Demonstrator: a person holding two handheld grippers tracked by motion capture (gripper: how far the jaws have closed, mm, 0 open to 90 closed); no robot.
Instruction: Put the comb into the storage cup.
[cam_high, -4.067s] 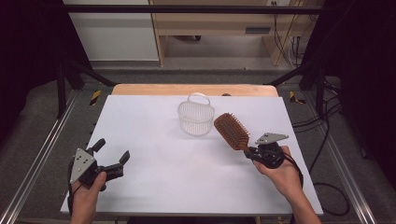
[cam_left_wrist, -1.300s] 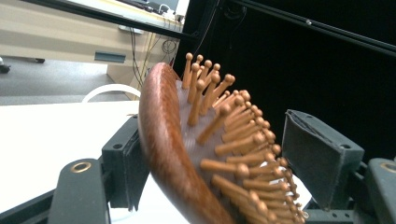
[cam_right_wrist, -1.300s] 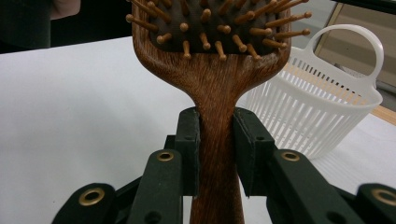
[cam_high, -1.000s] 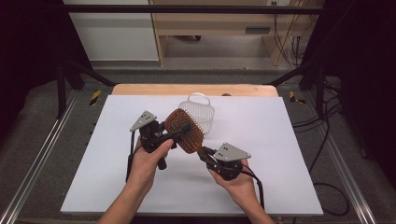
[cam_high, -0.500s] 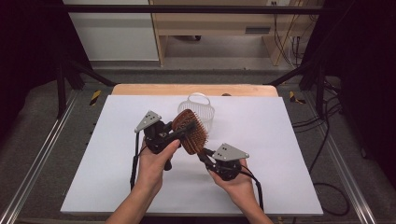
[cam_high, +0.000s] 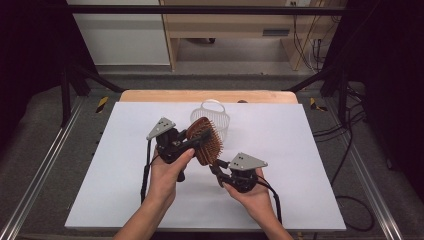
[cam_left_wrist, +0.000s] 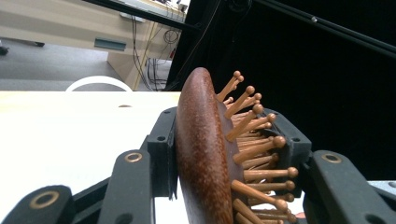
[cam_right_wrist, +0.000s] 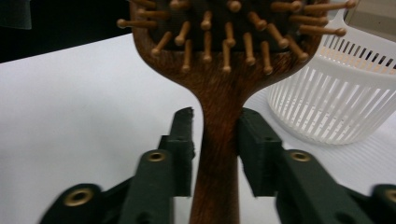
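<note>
Hairbrush (cam_high: 206, 141) hung mid-table, just before basket (cam_high: 214, 118), long axis head-up toward far edge. Left gripper (cam_high: 192, 142) clenched on head, just closed; right gripper (cam_high: 218, 167) at handle, jaws just easing, seemingly slack.

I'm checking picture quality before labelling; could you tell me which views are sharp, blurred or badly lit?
High view: even light, table bright, surroundings dark, brush fairly sharp. Left gripper view: brush sharp against a black background, table washed out. Right gripper view: handle and jaws soft, basket slightly overexposed.
</note>
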